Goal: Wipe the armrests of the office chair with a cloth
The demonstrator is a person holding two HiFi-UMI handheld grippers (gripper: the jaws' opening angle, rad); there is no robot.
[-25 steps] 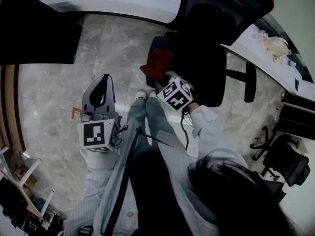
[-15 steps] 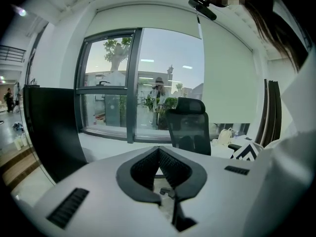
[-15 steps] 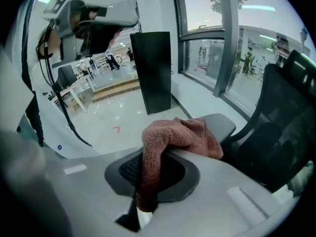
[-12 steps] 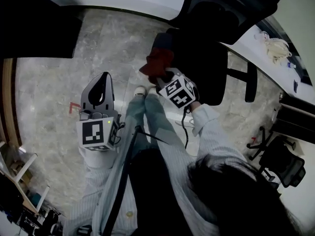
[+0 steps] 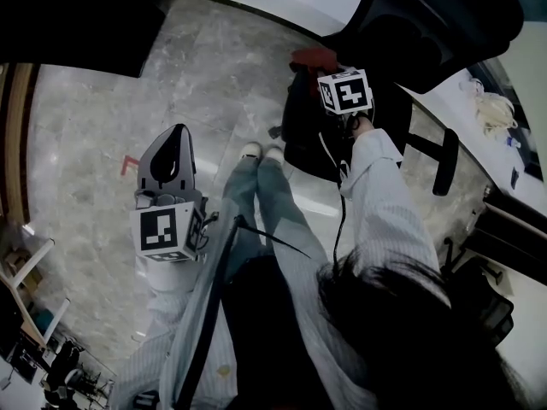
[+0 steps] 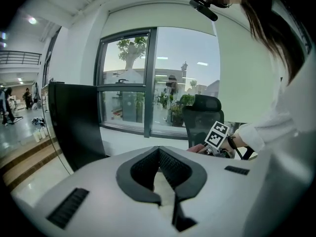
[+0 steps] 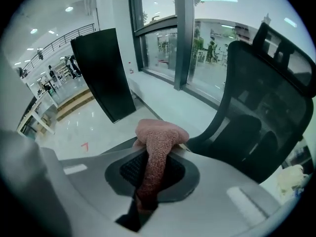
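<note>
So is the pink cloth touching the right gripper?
Touching. The right gripper view shows the cloth pinched between the jaws of the right gripper.

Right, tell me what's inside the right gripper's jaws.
The cloth is clamped in the right gripper, its bunched end sticking out past the tips. Whatever lies under that end is covered by the cloth itself.

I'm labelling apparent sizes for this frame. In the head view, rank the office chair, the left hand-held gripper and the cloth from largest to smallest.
1. office chair, clearly largest.
2. left hand-held gripper, though its nearness to the camera inflates it.
3. cloth, smallest; only part of it shows.
</note>
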